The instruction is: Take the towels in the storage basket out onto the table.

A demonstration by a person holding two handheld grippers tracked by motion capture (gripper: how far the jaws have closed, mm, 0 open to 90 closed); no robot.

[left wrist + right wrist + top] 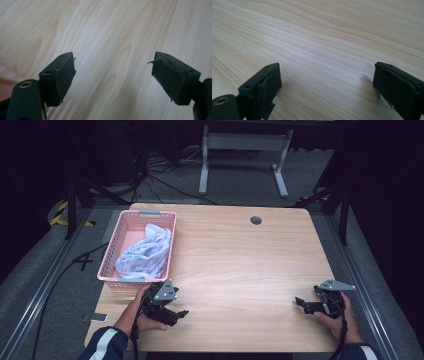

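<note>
On the table's point(240, 255) near edge both grippers sat wide open, holding nothing: left gripper point(176, 314), right gripper point(301, 303). Cloth point(144, 254) lay bunched in the pink basket point(114, 240); risk was snagging mesh or dragging the basket when grabbing.

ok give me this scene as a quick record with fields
surface: wooden table
container: pink basket at the table's far left
contents: pale cloth bunched inside the basket
left gripper: open, nothing between the jaws, just in front of the basket
right gripper: open, nothing between the jaws, near the table's right edge
</note>
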